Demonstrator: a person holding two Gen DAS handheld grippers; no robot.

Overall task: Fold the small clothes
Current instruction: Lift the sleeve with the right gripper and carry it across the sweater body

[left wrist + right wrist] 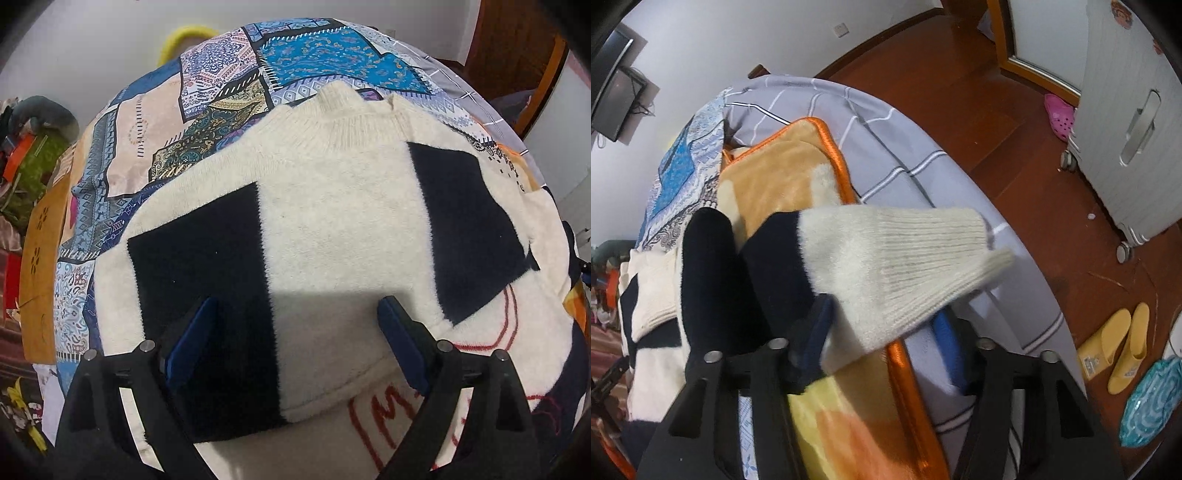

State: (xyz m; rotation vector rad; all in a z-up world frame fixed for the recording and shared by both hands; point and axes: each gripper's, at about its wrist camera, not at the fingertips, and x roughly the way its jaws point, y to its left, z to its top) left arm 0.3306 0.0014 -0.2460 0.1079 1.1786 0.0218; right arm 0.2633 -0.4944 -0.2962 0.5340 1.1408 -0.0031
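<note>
A small cream sweater (332, 206) with black patches and red stitching lies flat on a patterned bedspread (207, 122), collar away from me. My left gripper (295, 332) is open just above the sweater's lower middle, holding nothing. In the right wrist view, the sweater's sleeve (886, 266), black with a cream ribbed cuff, drapes across my right gripper (882, 332). The fingers stand wide apart and the sleeve rests over the left finger (816, 325), unclamped. The sweater's body (653, 295) lies to the left.
An orange-trimmed plush blanket (798, 170) and a grey striped sheet (894, 147) lie under the sleeve; the bed edge drops to a wooden floor (1015, 155). A white suitcase (1126, 122), yellow slippers (1115, 350) and a pink shoe (1060, 114) sit there. Clutter (33, 162) lies left of the bed.
</note>
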